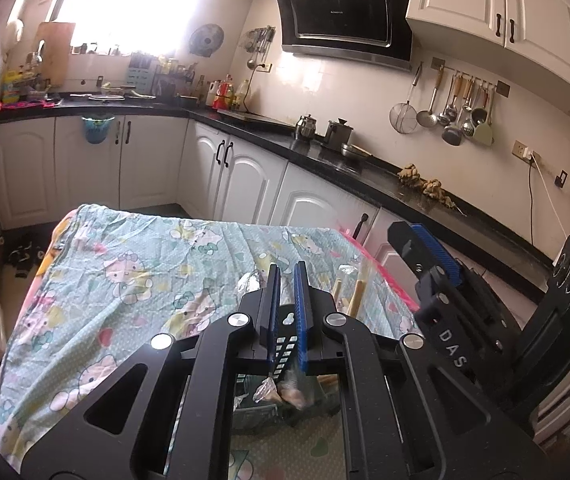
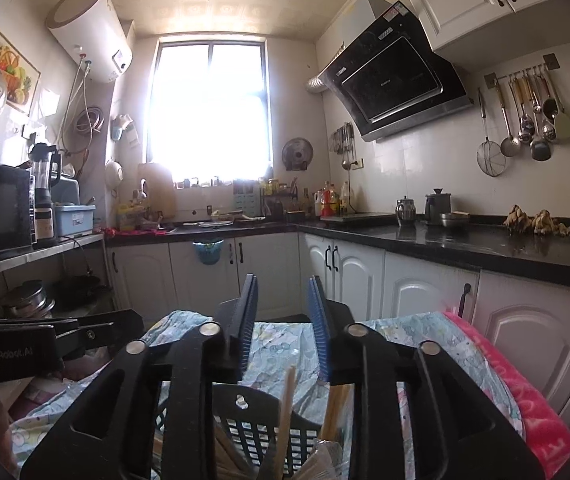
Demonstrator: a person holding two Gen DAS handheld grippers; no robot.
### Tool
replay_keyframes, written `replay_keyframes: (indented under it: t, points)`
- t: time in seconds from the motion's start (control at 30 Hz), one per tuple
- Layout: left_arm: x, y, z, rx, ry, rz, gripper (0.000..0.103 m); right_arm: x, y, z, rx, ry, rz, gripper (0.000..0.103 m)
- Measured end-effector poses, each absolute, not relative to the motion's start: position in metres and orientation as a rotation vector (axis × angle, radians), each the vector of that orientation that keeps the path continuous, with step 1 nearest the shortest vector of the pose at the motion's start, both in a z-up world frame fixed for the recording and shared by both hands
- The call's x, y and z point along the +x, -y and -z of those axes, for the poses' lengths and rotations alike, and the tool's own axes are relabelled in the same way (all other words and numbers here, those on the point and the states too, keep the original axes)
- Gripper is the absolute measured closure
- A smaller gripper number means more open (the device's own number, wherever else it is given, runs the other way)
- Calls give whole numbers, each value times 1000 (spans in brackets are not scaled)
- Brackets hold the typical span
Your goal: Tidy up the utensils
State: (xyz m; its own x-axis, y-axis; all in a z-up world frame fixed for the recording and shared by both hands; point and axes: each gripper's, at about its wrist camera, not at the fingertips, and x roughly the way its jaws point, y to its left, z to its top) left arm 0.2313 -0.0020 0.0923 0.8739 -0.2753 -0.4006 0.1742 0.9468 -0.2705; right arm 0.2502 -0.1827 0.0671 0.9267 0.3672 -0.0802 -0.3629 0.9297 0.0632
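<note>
A black perforated utensil basket (image 1: 285, 346) stands on the cloth-covered table (image 1: 125, 280). My left gripper (image 1: 287, 270) is shut on its upright back wall, which shows between the blue pads. Pale wooden chopsticks (image 2: 287, 408) stand upright in the basket (image 2: 245, 424), next to a clear plastic wrapper (image 2: 321, 460). My right gripper (image 2: 283, 284) hovers just above the chopsticks, jaws apart with nothing between them. In the left wrist view the right gripper (image 1: 413, 236) sits to the right, beside the chopsticks (image 1: 359, 292). Crumpled foil pieces (image 1: 249, 282) lie by the basket.
A pink towel (image 2: 525, 400) hangs over the table's right edge. White cabinets and a black counter (image 2: 465, 244) run along the back and right walls. Ladles and a strainer hang on a wall rail (image 2: 525, 120). A microwave (image 2: 5, 208) sits on a shelf at left.
</note>
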Motion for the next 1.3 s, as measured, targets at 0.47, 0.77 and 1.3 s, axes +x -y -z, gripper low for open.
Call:
replay_keyframes:
  t: [0.47, 0.77, 1.3]
  points:
    - [206, -3, -108, -243, -425, 226, 65, 223, 207, -86, 53, -131, -413, 54]
    - [187, -8, -118, -241, -412, 210, 40, 195, 211, -102, 44, -150, -458, 34]
    - [136, -14, -111, -213, -404, 134, 11, 140, 208, -109, 8, -185, -508, 8]
